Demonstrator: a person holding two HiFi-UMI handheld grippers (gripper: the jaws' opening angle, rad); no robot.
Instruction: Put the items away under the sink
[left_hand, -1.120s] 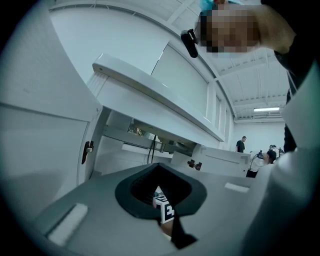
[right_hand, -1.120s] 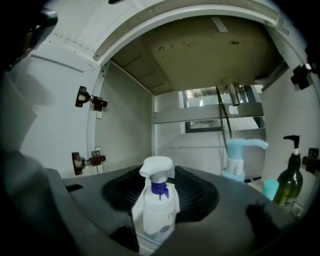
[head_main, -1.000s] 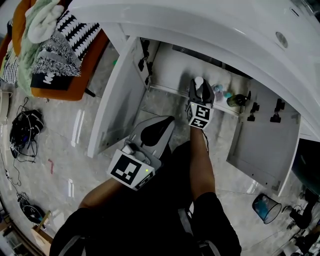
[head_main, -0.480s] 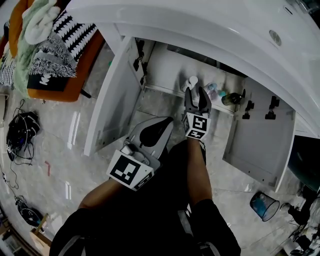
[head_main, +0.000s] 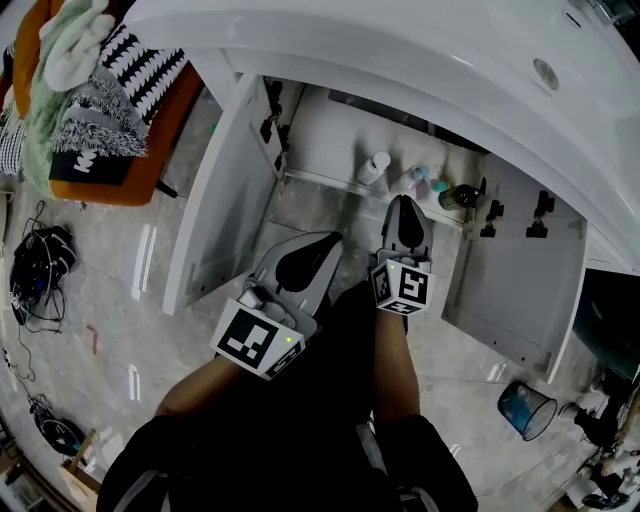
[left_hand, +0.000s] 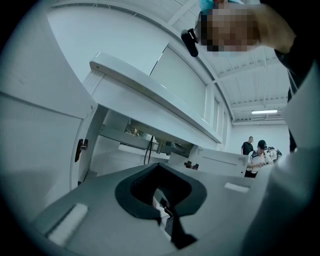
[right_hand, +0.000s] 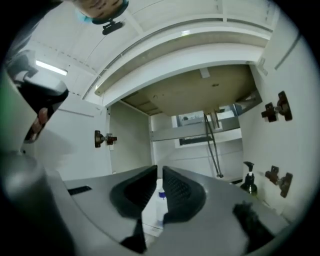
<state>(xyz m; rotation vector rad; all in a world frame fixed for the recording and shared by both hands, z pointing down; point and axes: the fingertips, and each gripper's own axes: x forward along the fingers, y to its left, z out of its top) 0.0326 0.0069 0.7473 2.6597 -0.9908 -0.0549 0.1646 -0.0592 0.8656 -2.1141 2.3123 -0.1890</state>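
Note:
A white bottle (head_main: 375, 166) stands upright on the floor of the open cabinet (head_main: 330, 130) under the sink, apart from both grippers. My right gripper (head_main: 402, 204) hangs in front of the cabinet, drawn back from the bottle, its jaws close together with nothing between them. In the right gripper view the bottle (right_hand: 158, 199) shows through the thin slit of that gripper (right_hand: 159, 171). My left gripper (head_main: 305, 262) is held lower and to the left, shut and empty; the left gripper view shows its tips (left_hand: 161, 167) meeting around a hollow.
A dark pump bottle (head_main: 462, 196) (right_hand: 248, 182) and small teal and pink items (head_main: 425, 180) stand at the cabinet's right. Both doors hang open, left (head_main: 215, 200) and right (head_main: 520, 280). A bin (head_main: 527, 410) stands on the floor to the right, an orange chair (head_main: 120, 150) with clothes to the left.
The right gripper let go of the white bottle, drew back toward me and closed. The bottle now stands alone in the cabinet. The left gripper barely moved.

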